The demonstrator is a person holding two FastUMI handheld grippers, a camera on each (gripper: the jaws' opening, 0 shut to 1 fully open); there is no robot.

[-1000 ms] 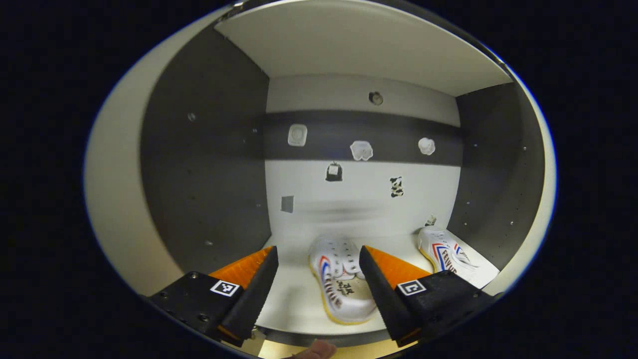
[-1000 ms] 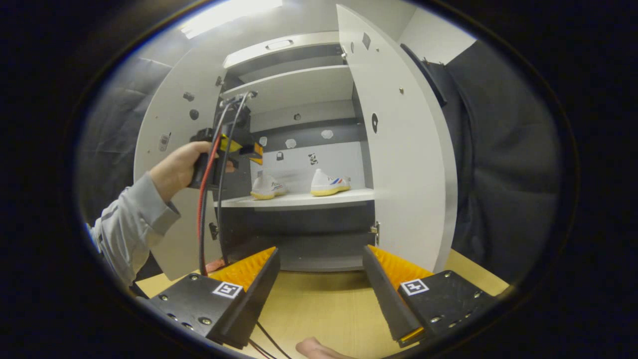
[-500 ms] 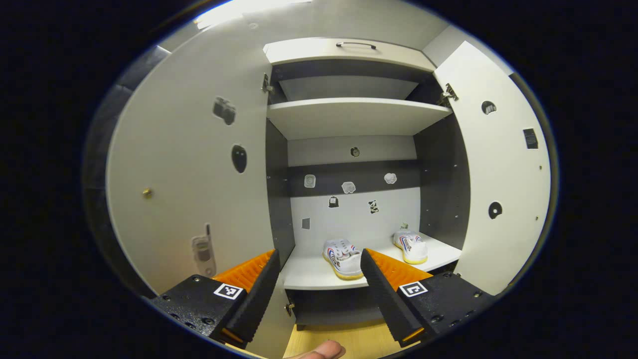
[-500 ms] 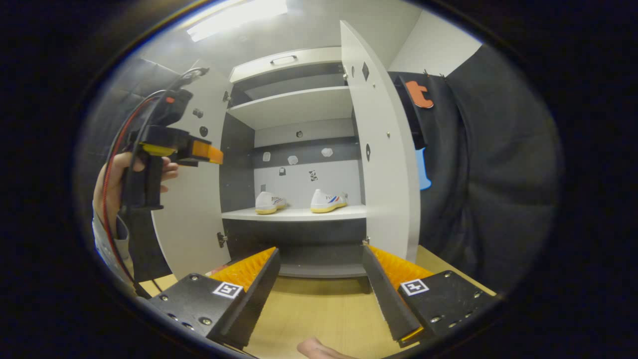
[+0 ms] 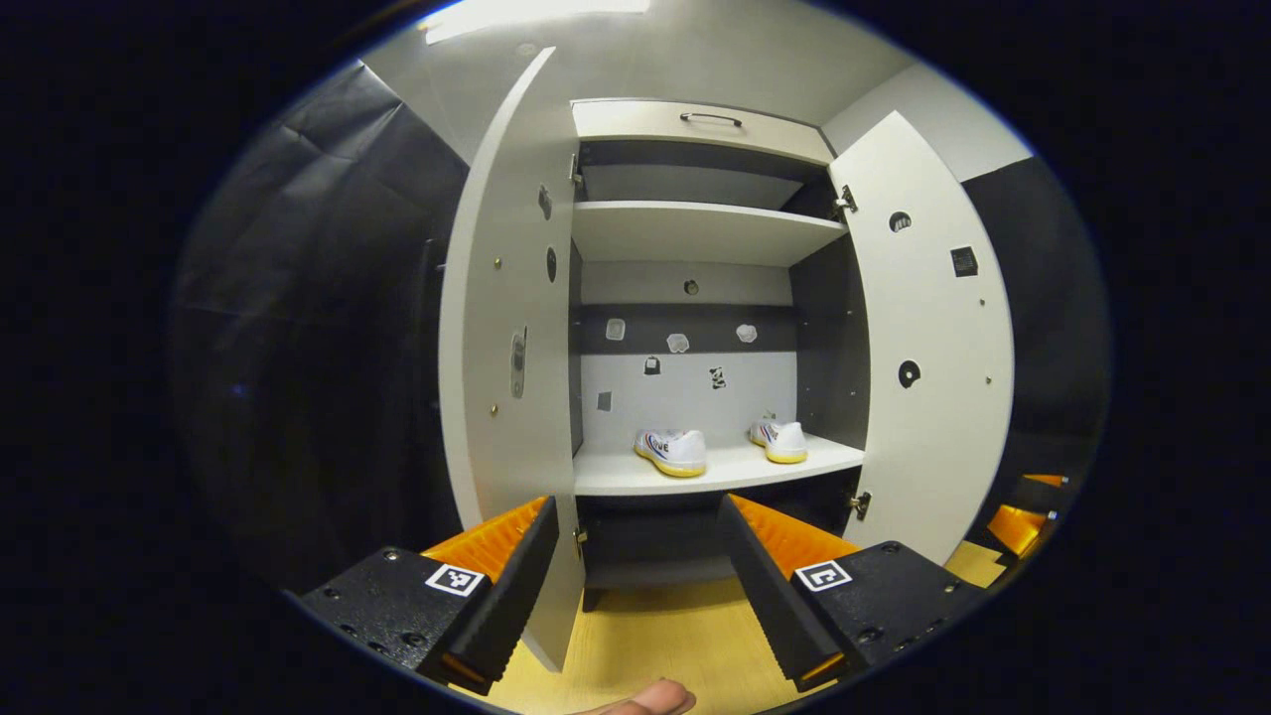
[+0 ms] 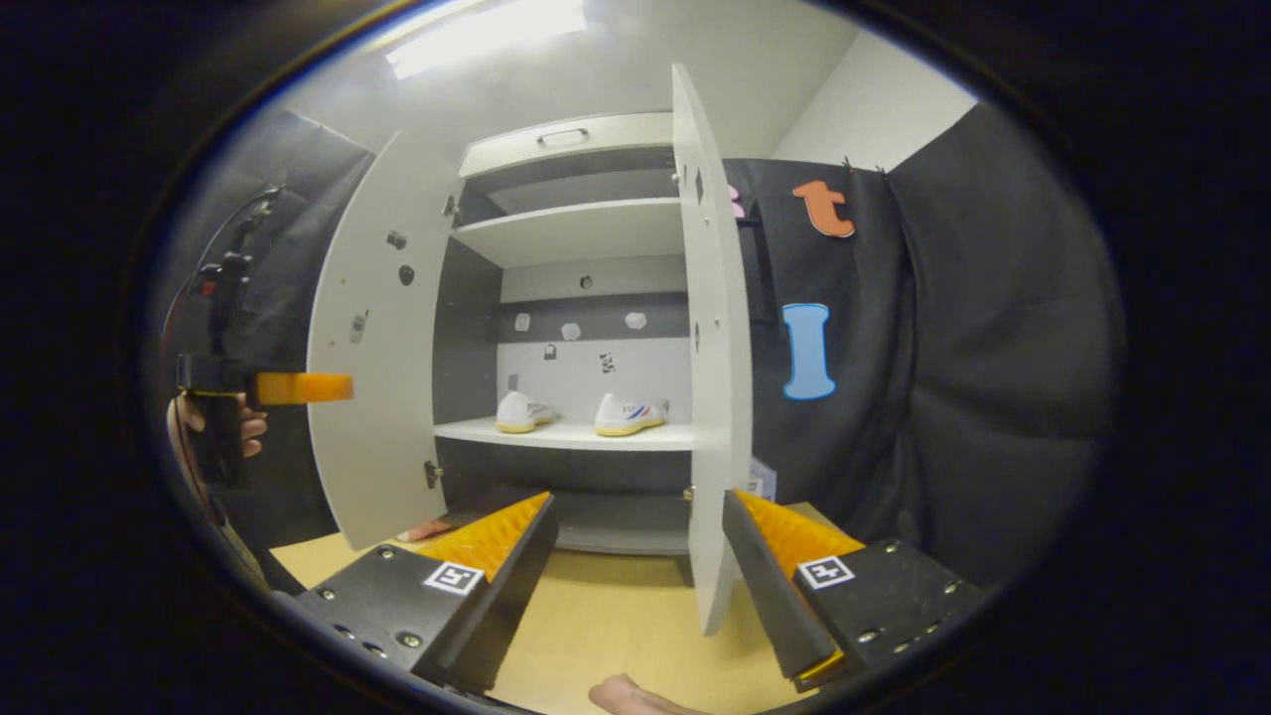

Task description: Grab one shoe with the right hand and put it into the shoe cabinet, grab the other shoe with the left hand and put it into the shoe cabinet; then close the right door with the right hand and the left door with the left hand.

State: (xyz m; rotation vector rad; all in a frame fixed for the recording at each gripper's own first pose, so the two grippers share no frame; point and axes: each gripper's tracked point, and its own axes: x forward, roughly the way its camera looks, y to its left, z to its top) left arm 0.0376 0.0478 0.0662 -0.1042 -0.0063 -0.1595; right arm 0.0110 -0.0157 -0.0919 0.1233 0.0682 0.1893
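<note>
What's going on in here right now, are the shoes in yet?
Both shoes, one toward the left and one toward the right, sit on the shelf inside the shoe cabinet. The left door and right door are both wide open. The left gripper and right gripper are open and empty, out in front of the cabinet. Only closing the doors remains.

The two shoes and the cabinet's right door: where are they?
Left shoe (image 5: 673,451), left gripper view, its upper.
Right shoe (image 5: 780,440), left gripper view, its heel.
Right door (image 5: 928,328), left gripper view, inner face.
</note>
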